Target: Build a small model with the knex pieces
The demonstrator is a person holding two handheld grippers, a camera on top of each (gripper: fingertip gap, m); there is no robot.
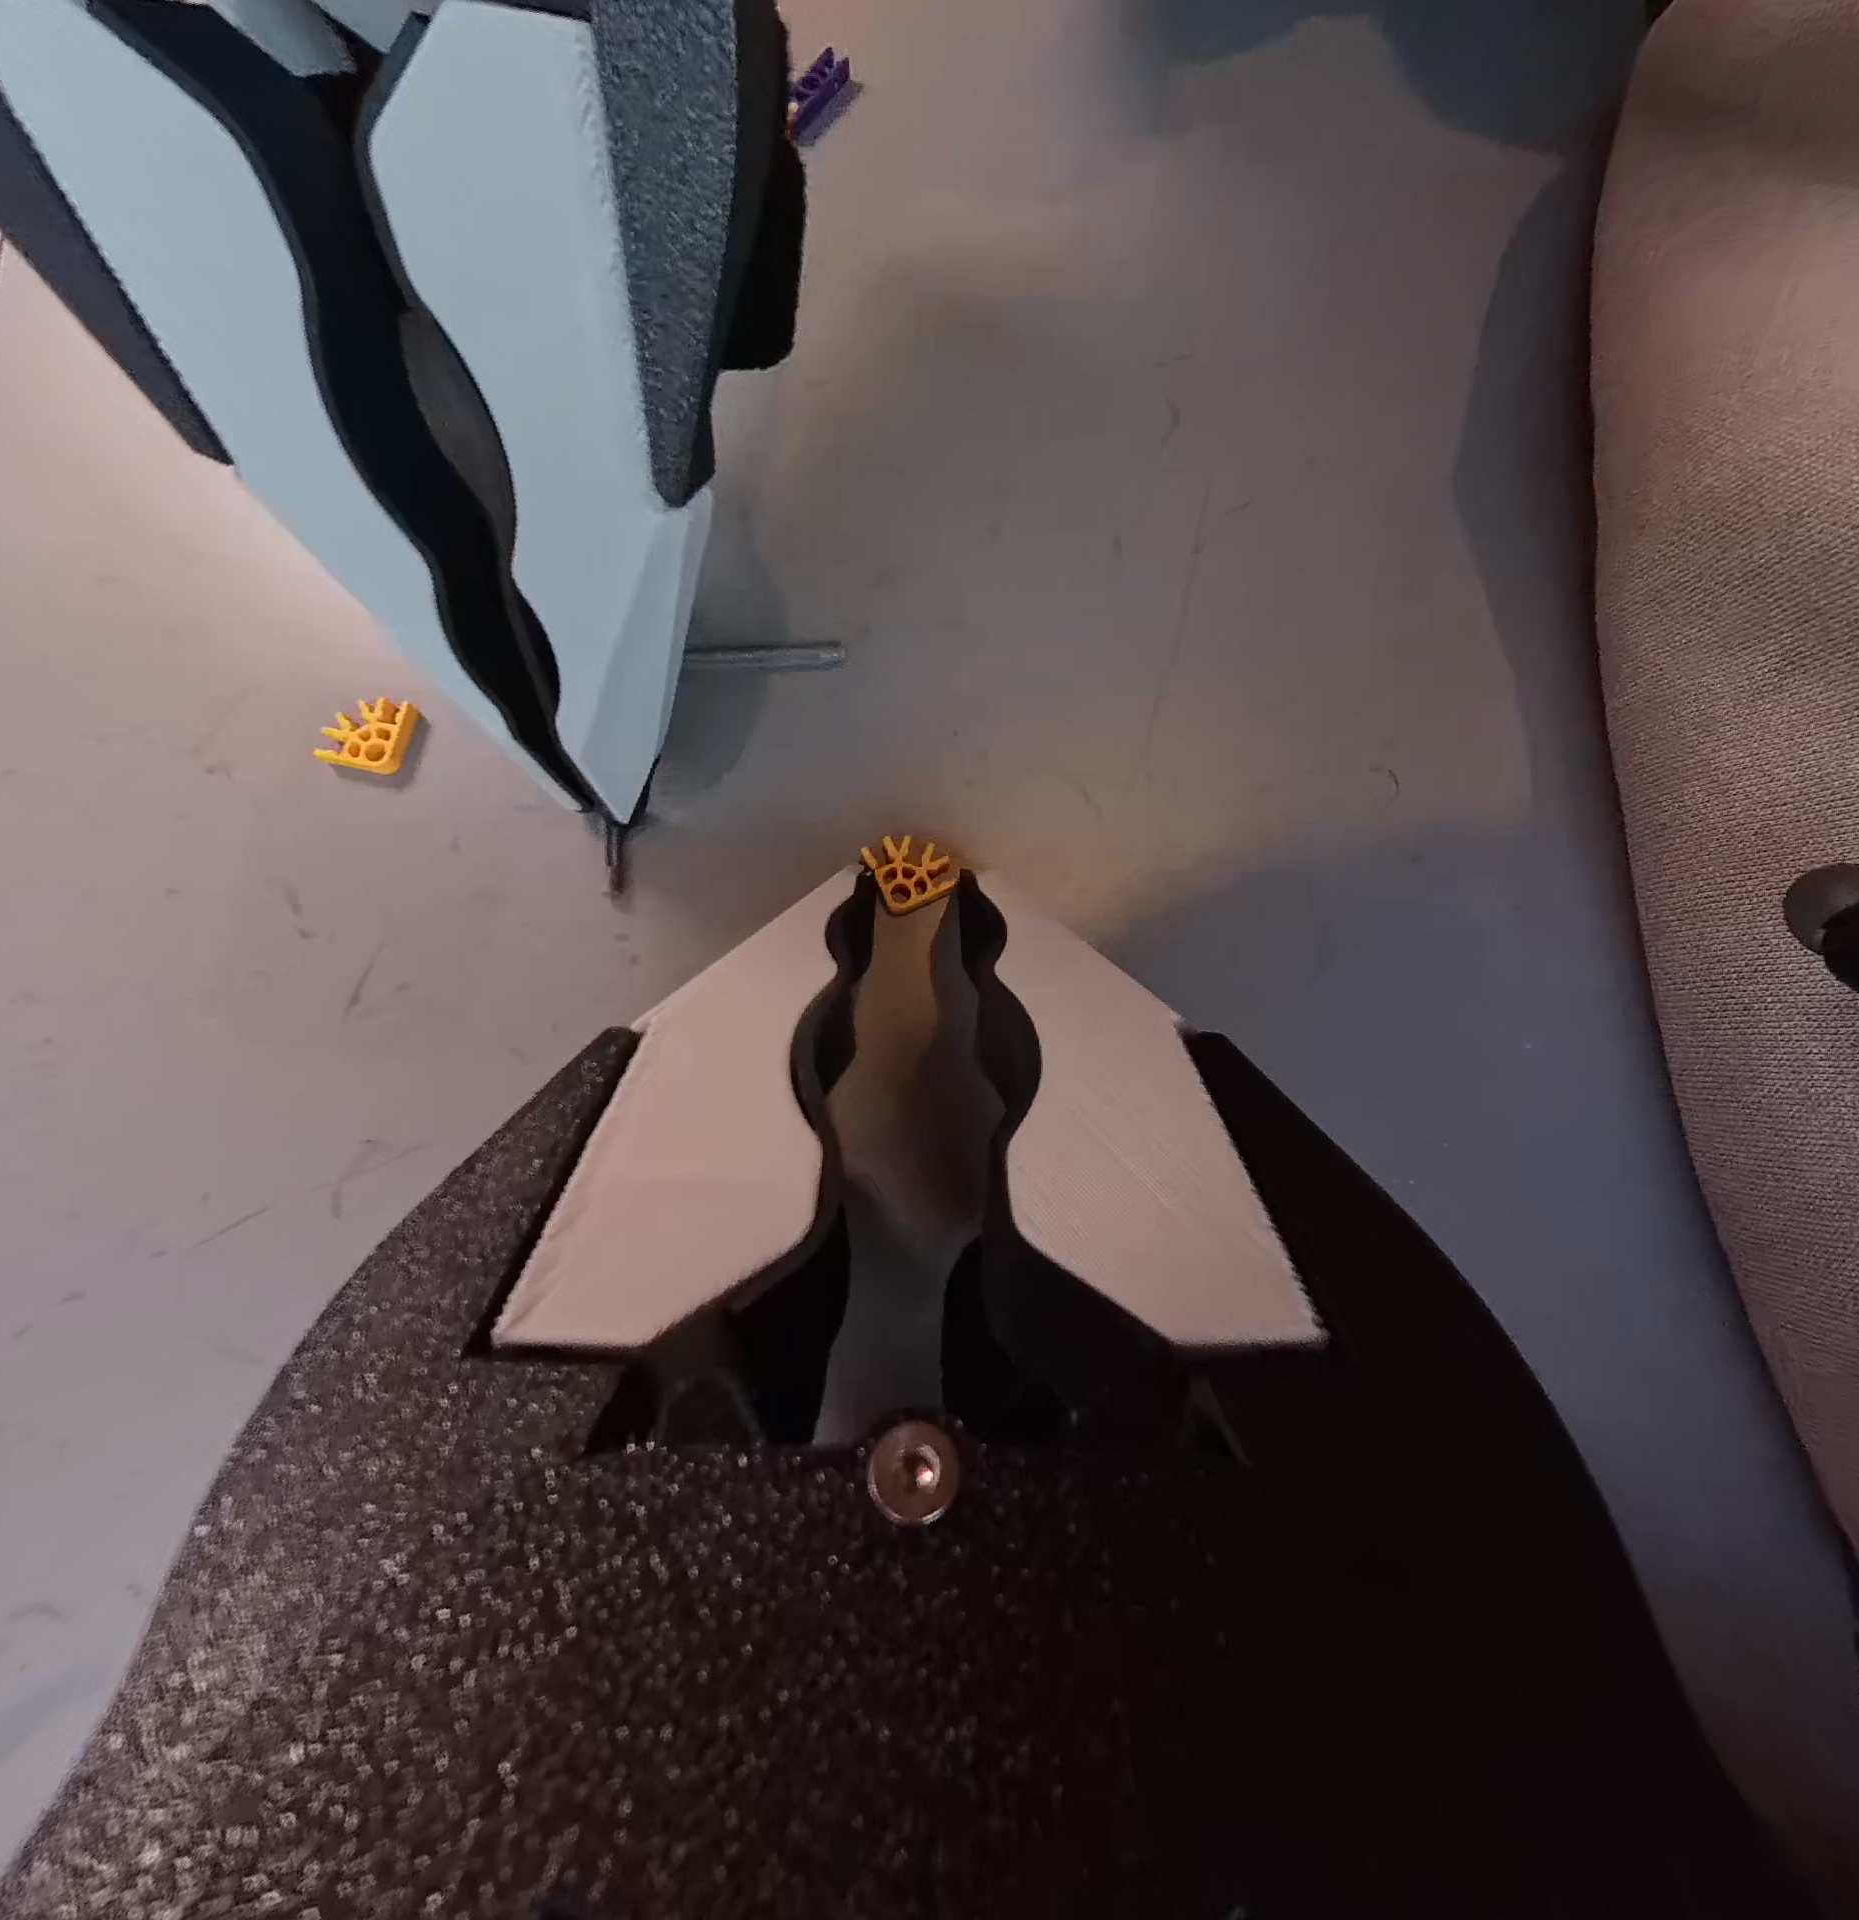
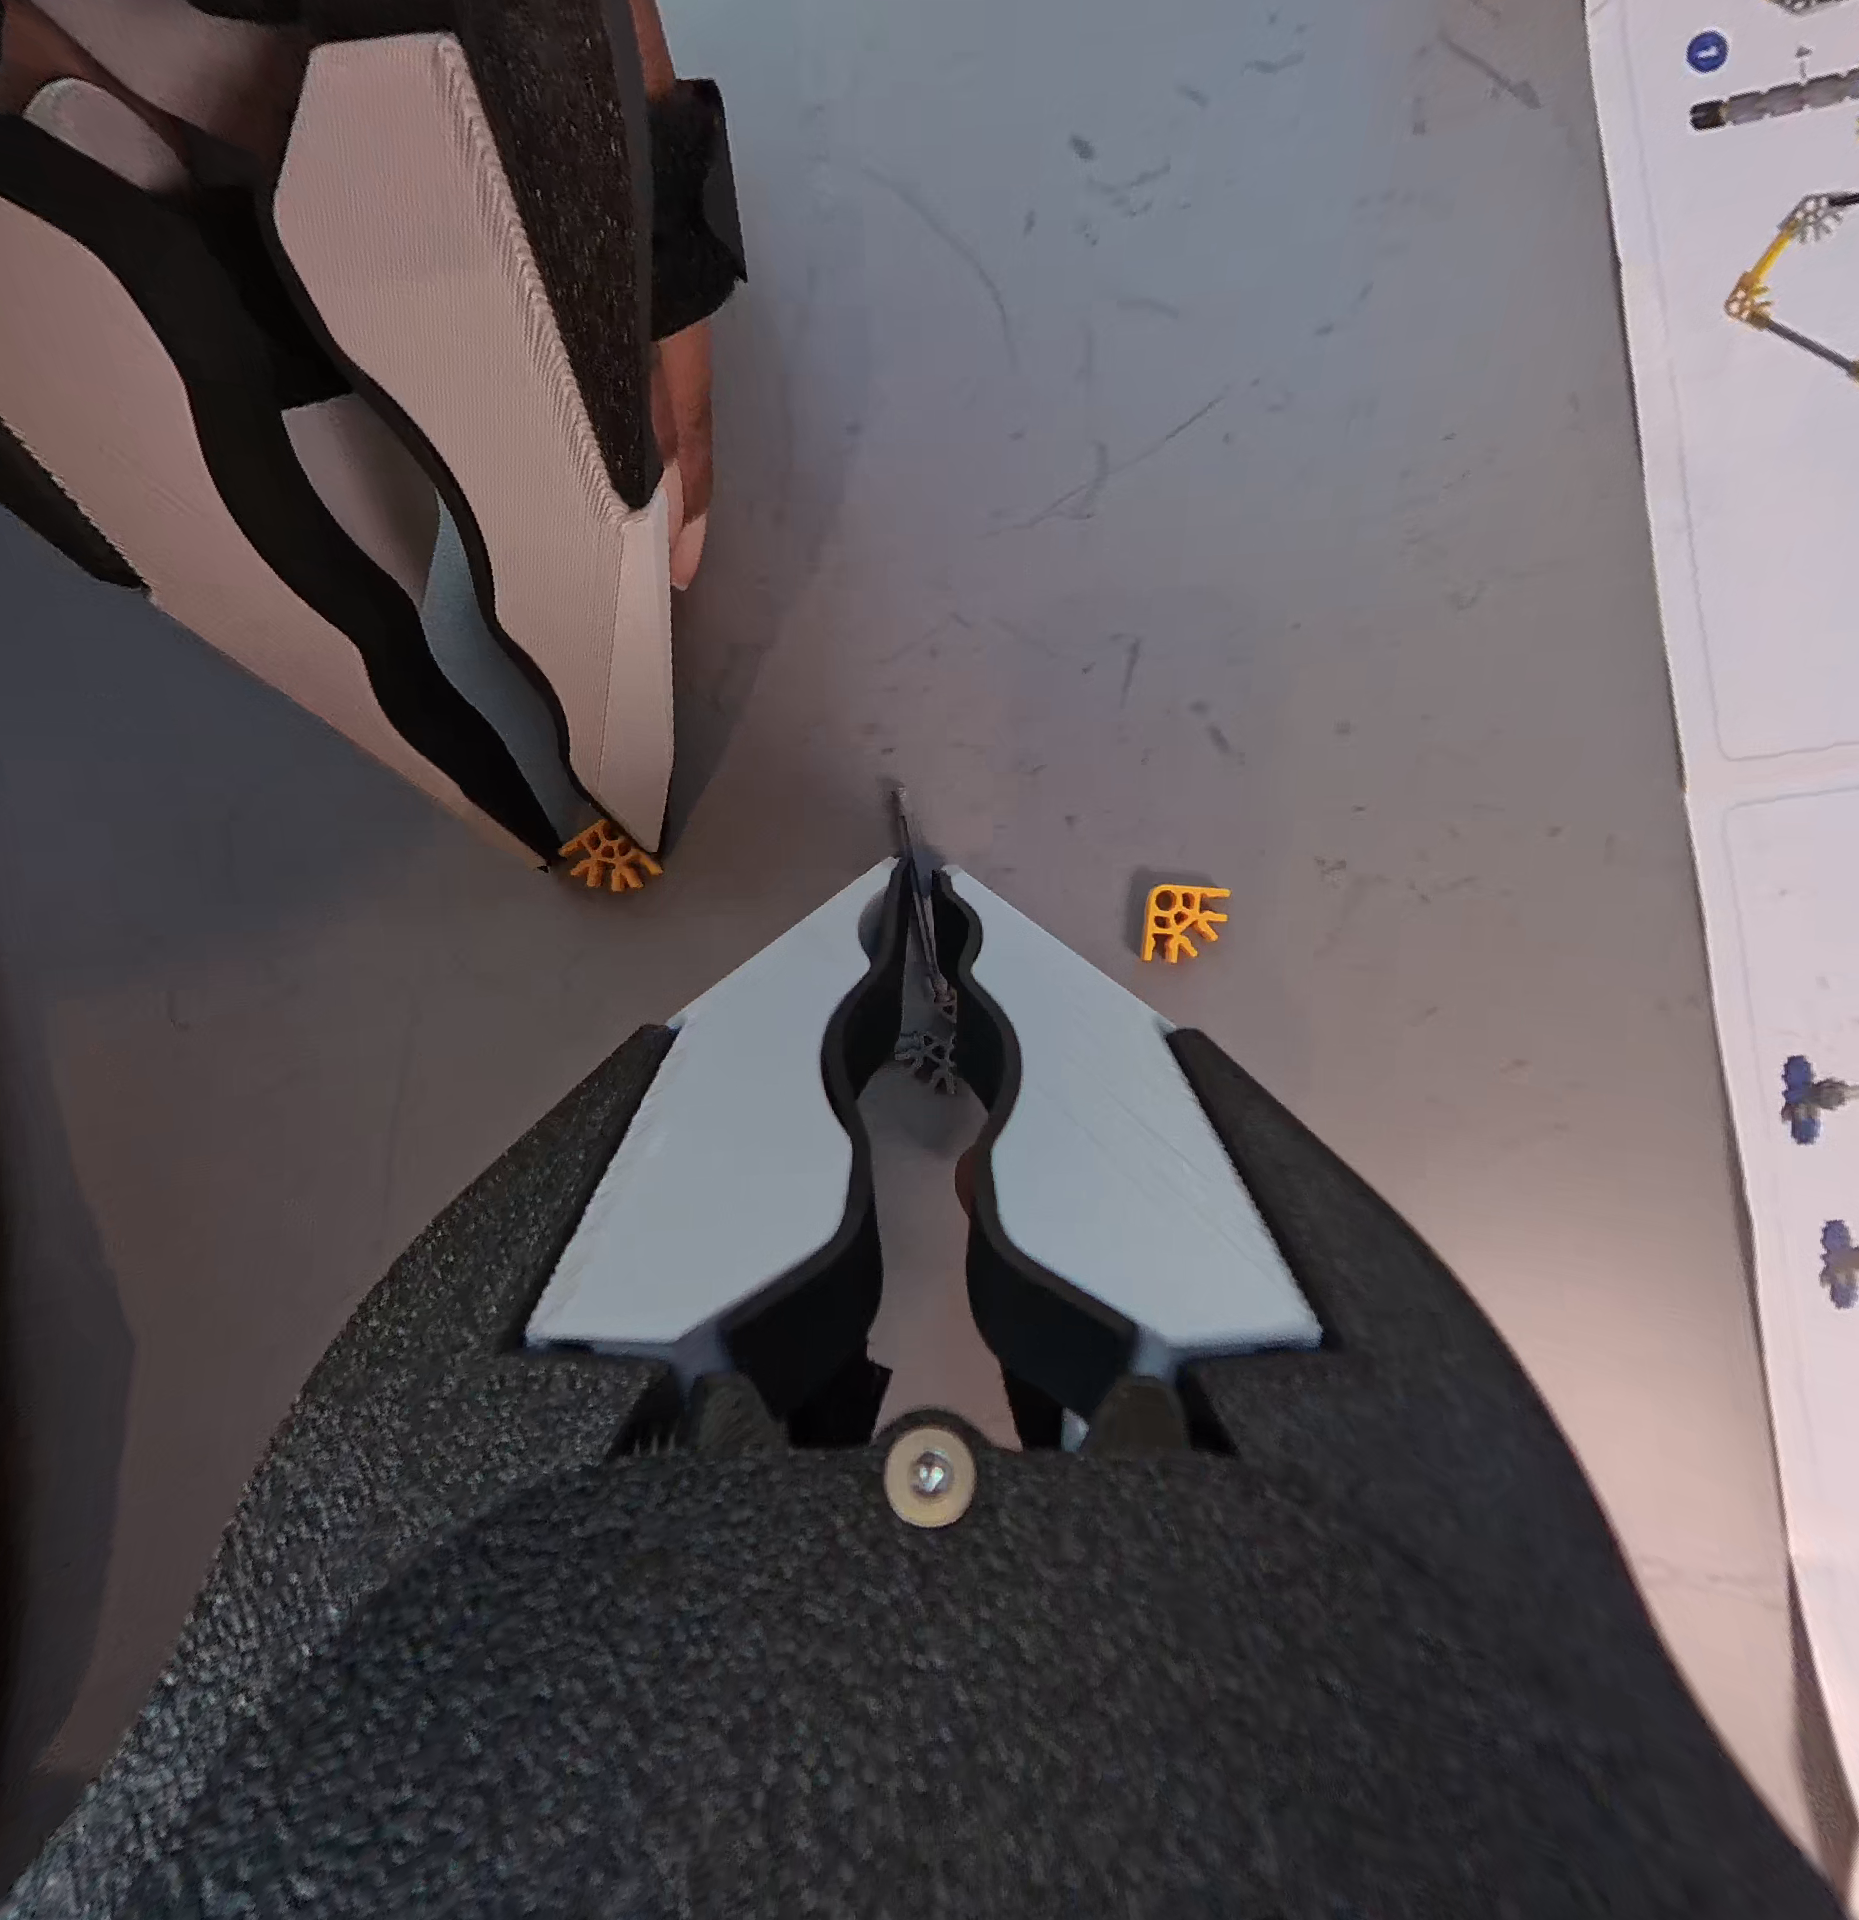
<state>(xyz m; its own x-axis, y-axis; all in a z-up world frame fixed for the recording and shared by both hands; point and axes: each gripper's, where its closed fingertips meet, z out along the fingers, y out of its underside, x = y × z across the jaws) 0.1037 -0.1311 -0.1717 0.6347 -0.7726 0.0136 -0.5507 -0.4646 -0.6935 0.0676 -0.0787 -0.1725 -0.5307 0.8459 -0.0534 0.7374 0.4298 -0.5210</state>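
Your left gripper (image 1: 909,883) was closed almost all the way, and its 2 tips pinched a small yellow connector (image 1: 907,871). That piece was flat and shaped like a little fan, with round holes in the middle and short prongs sticking out. It sat right at the tips, just above the grey table (image 1: 1164,520).

Your right gripper (image 2: 917,873) was closed too. It held a thin dark grey rod (image 2: 920,914) between its tips. The rod stuck out a little past the tips, and a small grey snowflake-shaped connector (image 2: 930,1060) sat on its other end, between the 2 fingers.

A second yellow connector (image 2: 1181,921) of the same shape lay flat on the table, just to the right of your right gripper's tips in the right wrist view. A small purple piece (image 1: 821,88) lay far back on the table, behind your right gripper in the left wrist view. A white instruction sheet (image 2: 1787,623) with pictures of toy parts lay along the table's right edge, well apart from your right gripper.
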